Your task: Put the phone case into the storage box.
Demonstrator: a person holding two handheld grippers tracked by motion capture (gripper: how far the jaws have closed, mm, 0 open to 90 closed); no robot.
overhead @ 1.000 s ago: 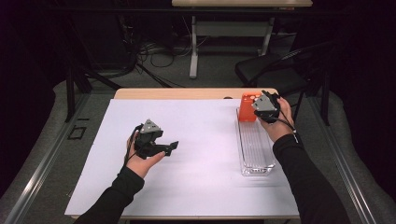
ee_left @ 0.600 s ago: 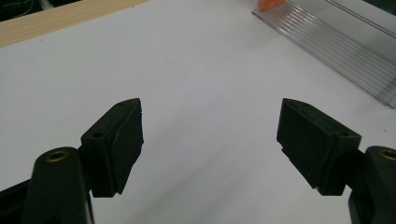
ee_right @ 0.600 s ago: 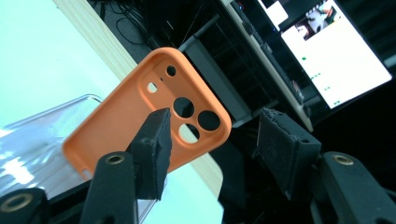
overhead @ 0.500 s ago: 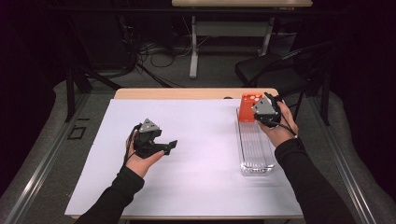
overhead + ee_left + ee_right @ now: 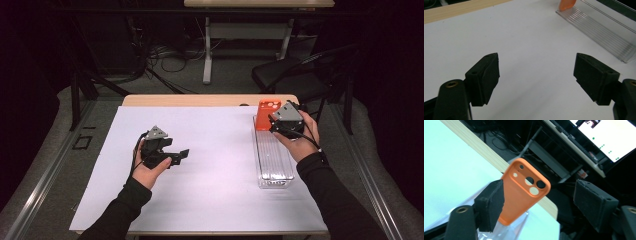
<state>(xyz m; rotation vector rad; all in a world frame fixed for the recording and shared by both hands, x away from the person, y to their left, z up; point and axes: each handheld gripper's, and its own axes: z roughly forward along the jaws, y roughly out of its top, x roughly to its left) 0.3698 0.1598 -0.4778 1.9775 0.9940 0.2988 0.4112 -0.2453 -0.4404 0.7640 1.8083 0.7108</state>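
Right claw [image 5: 272, 120] slightly nearer the orange phone case [image 5: 265, 114], hand more tilted.

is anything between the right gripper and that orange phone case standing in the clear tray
Nothing visible. The right gripper has its jaws open around the orange phone case, which stands upright at the far end of the clear plastic tray.

Orange phone case [image 5: 524, 192] matt plastic; tray [image 5: 272, 165] clear glossy ribbed plastic; table edge [image 5: 200, 100] wood.

orange phone case [image 5: 524, 192], clear ribbed tray [image 5: 272, 162], white table cover [image 5: 210, 165], black grippers
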